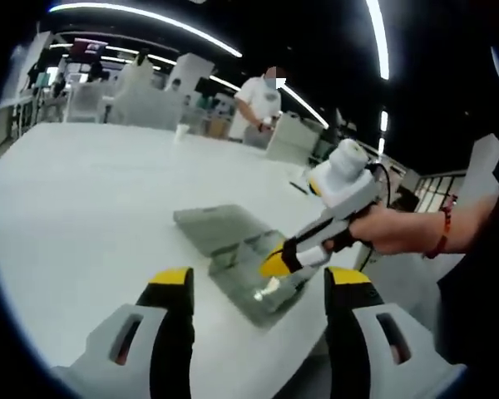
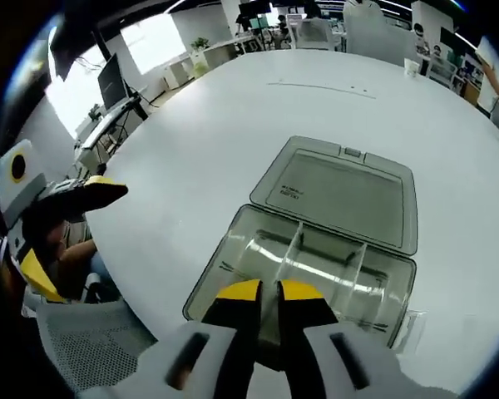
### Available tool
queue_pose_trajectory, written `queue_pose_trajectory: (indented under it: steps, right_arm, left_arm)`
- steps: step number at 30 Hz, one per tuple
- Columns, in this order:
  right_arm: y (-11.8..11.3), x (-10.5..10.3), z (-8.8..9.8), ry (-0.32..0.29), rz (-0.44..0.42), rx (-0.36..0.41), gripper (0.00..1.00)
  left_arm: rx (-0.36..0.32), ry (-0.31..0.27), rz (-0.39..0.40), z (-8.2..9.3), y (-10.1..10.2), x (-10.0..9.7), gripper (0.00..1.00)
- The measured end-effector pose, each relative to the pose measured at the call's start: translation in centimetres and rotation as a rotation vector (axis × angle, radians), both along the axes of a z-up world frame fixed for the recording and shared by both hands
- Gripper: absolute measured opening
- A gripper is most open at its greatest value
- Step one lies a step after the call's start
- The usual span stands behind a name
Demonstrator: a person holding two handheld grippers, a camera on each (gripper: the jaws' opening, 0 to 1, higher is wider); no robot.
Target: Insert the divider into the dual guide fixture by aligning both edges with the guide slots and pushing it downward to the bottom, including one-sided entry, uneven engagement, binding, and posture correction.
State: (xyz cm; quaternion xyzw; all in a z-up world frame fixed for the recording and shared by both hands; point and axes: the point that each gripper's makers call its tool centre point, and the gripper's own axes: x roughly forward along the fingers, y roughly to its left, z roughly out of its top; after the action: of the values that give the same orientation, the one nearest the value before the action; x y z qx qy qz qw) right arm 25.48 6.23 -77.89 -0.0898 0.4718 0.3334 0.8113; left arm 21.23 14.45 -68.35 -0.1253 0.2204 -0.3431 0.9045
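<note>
A clear plastic organiser box (image 2: 316,266) lies on the white round table (image 2: 233,125), its lid (image 2: 337,191) folded open flat behind it. Upright clear dividers (image 2: 293,243) stand in its guide slots. My right gripper (image 2: 269,293) hangs over the box's near wall with its jaws almost touching, pinched on a thin clear divider that is hard to make out. In the left gripper view the right gripper (image 1: 276,264), held by a hand, dips into the box (image 1: 241,258). My left gripper (image 1: 259,281) hovers open in front of the box, holding nothing.
The table edge (image 2: 162,283) runs close to the box's near side, with a grey mesh chair (image 2: 91,341) below it. A person (image 1: 259,100) stands beyond the far side of the table, near chairs and a white cup (image 1: 181,131). Desks with monitors (image 2: 112,79) stand at the left.
</note>
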Motion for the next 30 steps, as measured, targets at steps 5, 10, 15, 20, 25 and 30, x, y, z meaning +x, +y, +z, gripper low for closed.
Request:
queue_pose_trajectory:
  steps: [5, 10, 15, 20, 25, 30]
  right_arm:
    - [0.0, -0.6, 0.2, -0.004, 0.031, 0.029, 0.08]
    - [0.6, -0.9, 1.1, -0.055, 0.072, 0.073, 0.16]
    - [1.1, -1.1, 2.3, -0.096, 0.113, 0.116, 0.20]
    - [1.4, -1.3, 3.7, -0.152, 0.134, 0.158, 0.21]
    - [1.1, -1.8, 4.7, -0.182, 0.161, 0.187, 0.26]
    - [0.2, -2.3, 5.7, -0.229, 0.207, 0.201, 0.28]
  left_arm:
    - [0.018, -0.009, 0.035, 0.4, -0.3, -0.9, 0.63]
    - [0.043, -0.024, 0.065, 1.0, -0.5, -1.9, 0.64]
    - [0.074, -0.057, 0.116, 2.2, 0.0, -2.5, 0.66]
    - [0.089, -0.077, 0.154, 3.0, 0.3, -2.9, 0.67]
    - [0.093, -0.089, 0.188, 3.5, -0.1, -3.5, 0.69]
    - [0.106, -0.104, 0.184, 3.6, -1.4, -4.0, 0.70]
